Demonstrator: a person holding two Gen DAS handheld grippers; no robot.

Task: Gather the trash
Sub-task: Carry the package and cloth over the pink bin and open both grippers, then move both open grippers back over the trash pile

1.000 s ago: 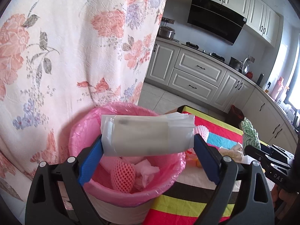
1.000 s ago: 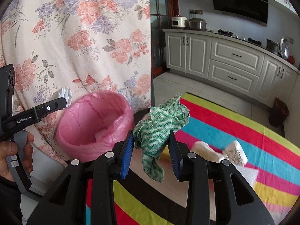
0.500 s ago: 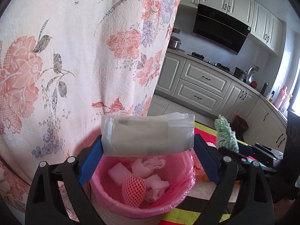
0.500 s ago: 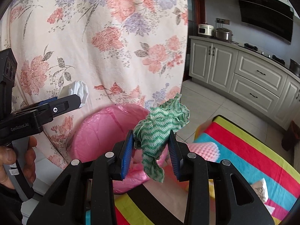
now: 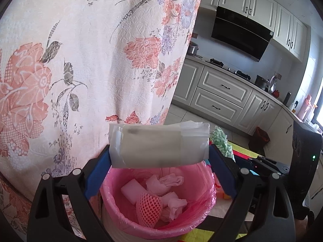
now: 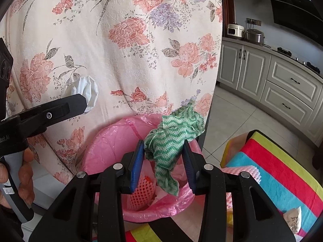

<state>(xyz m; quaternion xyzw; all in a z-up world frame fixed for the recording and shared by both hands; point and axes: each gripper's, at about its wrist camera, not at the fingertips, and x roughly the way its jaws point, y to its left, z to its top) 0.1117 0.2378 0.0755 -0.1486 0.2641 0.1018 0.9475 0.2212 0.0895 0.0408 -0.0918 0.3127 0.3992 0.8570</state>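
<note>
My left gripper (image 5: 159, 151) is shut on a white plastic wrapper (image 5: 157, 143) and holds it above the pink-lined trash bin (image 5: 199, 183). The bin holds crumpled tissues (image 5: 163, 183), a white foam block (image 5: 132, 189) and a pink foam fruit net (image 5: 148, 207). My right gripper (image 6: 164, 157) is shut on a green and white wavy cloth (image 6: 171, 139) over the near rim of the bin (image 6: 105, 147). The cloth also shows in the left wrist view (image 5: 222, 141). The left gripper shows in the right wrist view (image 6: 84, 100) with the wrapper (image 6: 84, 90).
A floral curtain (image 5: 80, 60) hangs right behind the bin. A striped tablecloth (image 6: 278, 167) lies to the right with a pink foam sheet (image 6: 246, 171) and a crumpled wrapper (image 6: 292, 217) on it. Kitchen cabinets (image 5: 220, 96) stand beyond the tiled floor.
Both grippers have moved left toward the bin with their loads. The left one has risen and now looks down into it; the right one now hangs over the rim.
</note>
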